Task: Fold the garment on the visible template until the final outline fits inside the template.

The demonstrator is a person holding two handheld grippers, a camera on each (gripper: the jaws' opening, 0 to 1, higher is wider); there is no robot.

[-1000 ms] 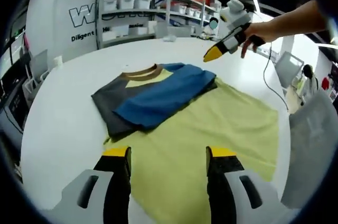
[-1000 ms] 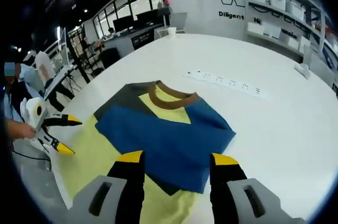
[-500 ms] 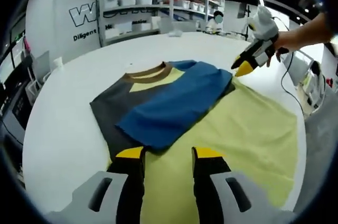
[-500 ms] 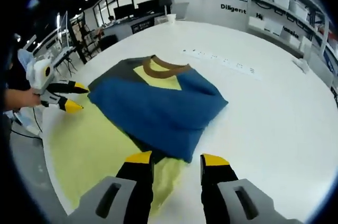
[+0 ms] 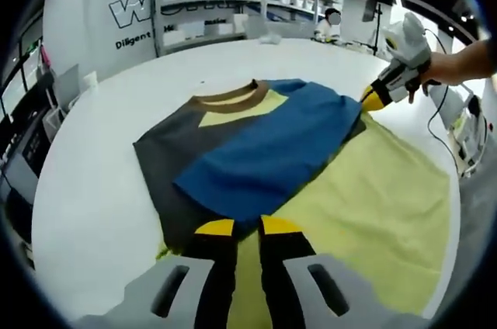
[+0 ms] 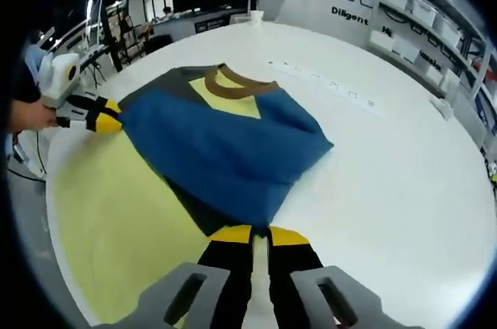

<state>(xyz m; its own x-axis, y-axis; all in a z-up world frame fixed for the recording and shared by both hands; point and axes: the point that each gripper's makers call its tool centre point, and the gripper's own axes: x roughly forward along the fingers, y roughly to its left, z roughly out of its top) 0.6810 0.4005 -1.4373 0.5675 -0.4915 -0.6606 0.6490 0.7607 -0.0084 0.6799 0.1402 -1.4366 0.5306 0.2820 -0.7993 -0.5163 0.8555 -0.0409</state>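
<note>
**Both grippers closing in on the shirt's corners**

Jaws that stood wide a second ago have now drawn nearly together on both sides. Left gripper (image 5: 247, 230) sits at the near hem of the garment (image 5: 256, 150), jaws narrow, pinching the blue edge. Right gripper (image 6: 260, 237) does likewise at the opposite corner. Garment lies folded on the yellow template (image 5: 373, 205), spread across the white counter (image 5: 93, 189).

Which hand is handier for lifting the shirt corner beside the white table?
Right, likely: the right gripper is shut at that shirt corner; the left gripper sits at the opposite corner, over the yellow template.
</note>
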